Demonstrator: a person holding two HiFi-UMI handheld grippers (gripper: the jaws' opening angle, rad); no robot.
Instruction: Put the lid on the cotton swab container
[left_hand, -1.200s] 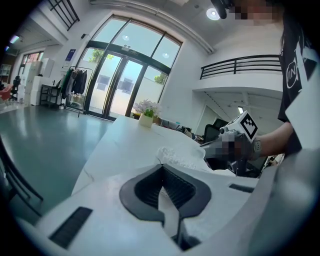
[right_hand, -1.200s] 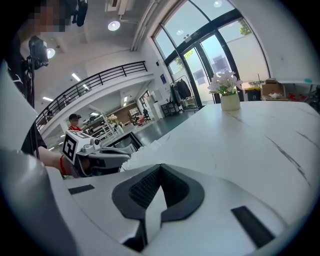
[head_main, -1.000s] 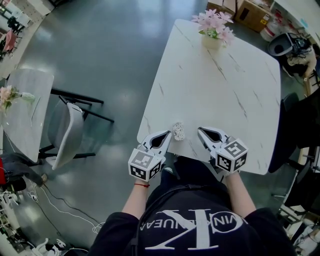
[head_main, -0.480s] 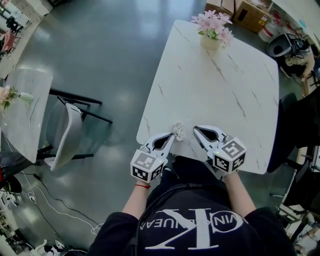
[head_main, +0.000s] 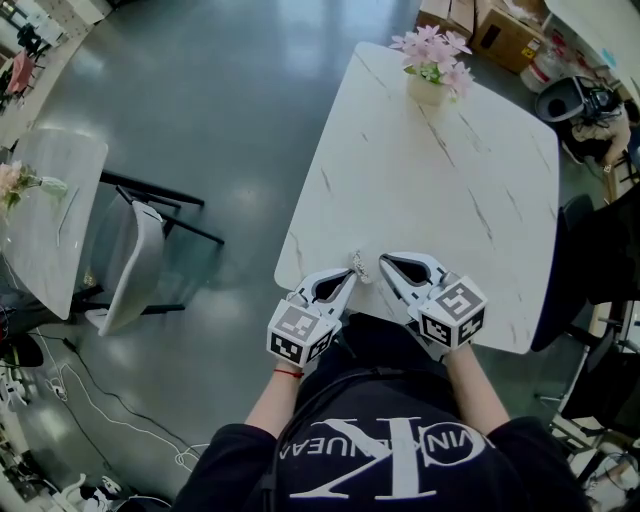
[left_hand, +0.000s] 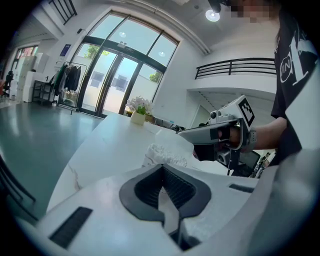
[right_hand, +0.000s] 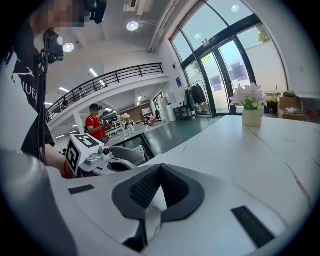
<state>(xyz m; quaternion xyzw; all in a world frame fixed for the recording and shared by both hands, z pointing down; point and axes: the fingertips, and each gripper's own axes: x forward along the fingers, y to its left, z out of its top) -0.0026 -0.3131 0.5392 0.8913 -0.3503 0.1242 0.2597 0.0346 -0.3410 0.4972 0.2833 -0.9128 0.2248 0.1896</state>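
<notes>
Cotton swab container (head_main: 357, 265), apparently unlidded, at the surface's (head_main: 450, 190) near edge: left claw (head_main: 348, 278) and right claw (head_main: 386, 262) just before it, both closed, empty; flower pot (head_main: 427, 88) far beyond it; approach step, lid not made out, gripping it likely next.

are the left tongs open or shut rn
Shut and empty: in the left gripper view the left tongs have their tips pressed together, nothing between them. The cotton swab container stands just beyond them.
</notes>
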